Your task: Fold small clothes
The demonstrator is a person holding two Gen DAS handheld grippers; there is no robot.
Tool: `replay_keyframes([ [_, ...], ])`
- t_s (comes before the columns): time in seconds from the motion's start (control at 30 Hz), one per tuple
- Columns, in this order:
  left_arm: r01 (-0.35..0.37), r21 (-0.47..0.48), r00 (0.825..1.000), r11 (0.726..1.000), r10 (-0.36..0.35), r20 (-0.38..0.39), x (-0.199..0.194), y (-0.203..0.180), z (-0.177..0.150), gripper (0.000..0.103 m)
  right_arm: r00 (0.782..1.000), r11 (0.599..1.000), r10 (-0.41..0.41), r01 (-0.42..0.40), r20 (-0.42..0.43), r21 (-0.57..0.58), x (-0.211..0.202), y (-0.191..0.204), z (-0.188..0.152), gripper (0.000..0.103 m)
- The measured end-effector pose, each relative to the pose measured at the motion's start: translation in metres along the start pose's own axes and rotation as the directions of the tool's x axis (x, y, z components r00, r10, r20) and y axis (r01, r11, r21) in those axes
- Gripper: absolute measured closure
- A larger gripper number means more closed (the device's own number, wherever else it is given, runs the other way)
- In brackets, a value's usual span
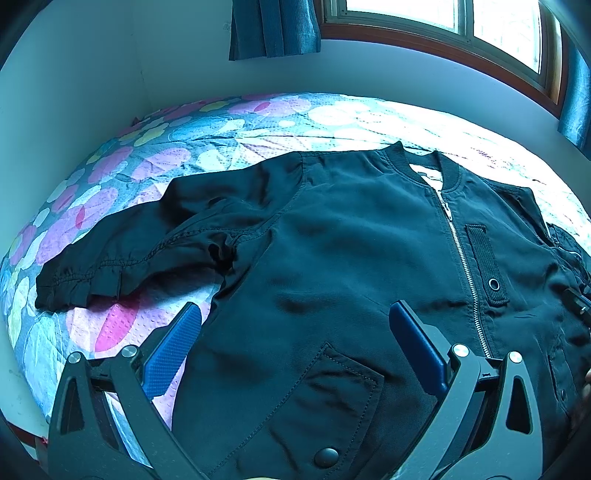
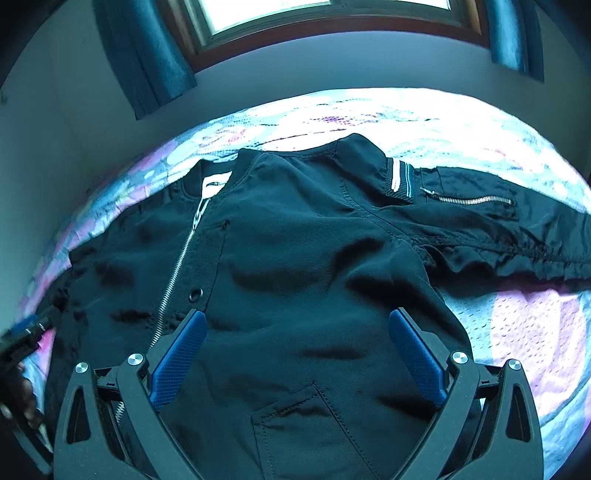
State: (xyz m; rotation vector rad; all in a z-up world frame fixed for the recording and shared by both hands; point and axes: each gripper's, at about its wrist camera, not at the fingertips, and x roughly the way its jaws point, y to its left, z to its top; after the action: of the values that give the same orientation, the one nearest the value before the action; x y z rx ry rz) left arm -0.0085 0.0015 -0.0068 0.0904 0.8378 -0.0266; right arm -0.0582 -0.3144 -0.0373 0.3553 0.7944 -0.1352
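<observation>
Your left tongs (image 1: 295, 325) and right tongs (image 2: 297, 332) are hovering spread wide, gripping nothing. The black jacket (image 1: 351, 240) is lying flat, zipped, on the bed (image 1: 110, 177). No fold is showing; sleeves and body are awaiting folding.

Small black zip-up jacket (image 1: 351, 251) lies front-up, flat on the bedspread, sleeves spread sideways, zip closed

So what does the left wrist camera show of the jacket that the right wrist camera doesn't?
Only the left wrist view shows the sleeve with the gathered cuff and a snap-button pocket flap. Only the right wrist view shows the other sleeve's zip pocket and a striped shoulder tab. Both show the black jacket flat on the floral bedspread, its front zip, the window, and an open hand-held gripper: left hand-held gripper, right hand-held gripper.
</observation>
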Motion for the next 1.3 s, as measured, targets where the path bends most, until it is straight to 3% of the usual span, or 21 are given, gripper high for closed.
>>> replay_keyframes([
  [0.1,0.000,-0.006,1.000,1.000,0.000,-0.003,0.001,0.001,0.001,0.002,0.998,0.993,0.061,-0.063,0.024,0.096,-0.011,-0.029,0.013,0.005],
  [0.17,0.002,-0.009,1.000,1.000,-0.002,-0.004,0.002,0.002,0.002,0.002,0.993,0.981,0.074,-0.090,0.096,0.171,-0.029,-0.061,0.023,0.005],
  [0.37,0.002,-0.012,1.000,1.000,-0.002,-0.021,0.009,0.007,0.001,0.002,0.967,0.908,-0.009,-0.098,0.254,0.408,-0.085,-0.195,0.033,0.005],
  [0.53,-0.003,-0.009,0.999,1.000,0.003,-0.034,0.014,0.008,0.000,0.002,0.959,0.826,-0.179,0.025,0.221,0.563,-0.114,-0.300,0.012,0.005],
  [0.63,-0.008,-0.012,0.999,1.000,0.007,-0.042,0.018,0.008,-0.001,0.002,0.961,0.772,-0.194,0.023,0.199,0.636,-0.117,-0.344,-0.001,0.005],
  [0.87,-0.029,-0.033,0.997,0.999,0.027,-0.074,0.028,0.012,-0.003,0.002,0.958,0.638,-0.158,-0.085,0.238,0.765,-0.107,-0.390,-0.016,0.005],
  [1.03,-0.039,-0.030,0.996,0.999,0.036,-0.083,0.030,0.012,-0.004,0.002,0.946,0.638,-0.178,-0.097,0.269,0.764,-0.101,-0.401,-0.007,0.006],
  [1.1,-0.038,-0.032,0.996,0.999,0.035,-0.081,0.030,0.013,-0.004,0.002,0.947,0.622,-0.179,-0.101,0.266,0.776,-0.097,-0.406,-0.002,0.013],
  [1.17,-0.039,-0.032,0.996,0.999,0.037,-0.078,0.030,0.012,-0.003,0.002,0.955,0.588,-0.186,-0.082,0.233,0.804,-0.088,-0.412,-0.002,0.052],
  [1.23,-0.039,-0.029,0.996,0.999,0.036,-0.078,0.029,0.013,-0.003,0.002,0.961,0.562,-0.187,-0.067,0.206,0.825,-0.081,-0.416,-0.005,0.077],
  [1.3,-0.040,-0.027,0.996,0.999,0.038,-0.080,0.028,0.012,-0.003,0.002,0.960,0.546,-0.169,-0.099,0.225,0.832,-0.082,-0.419,-0.014,0.088],
])
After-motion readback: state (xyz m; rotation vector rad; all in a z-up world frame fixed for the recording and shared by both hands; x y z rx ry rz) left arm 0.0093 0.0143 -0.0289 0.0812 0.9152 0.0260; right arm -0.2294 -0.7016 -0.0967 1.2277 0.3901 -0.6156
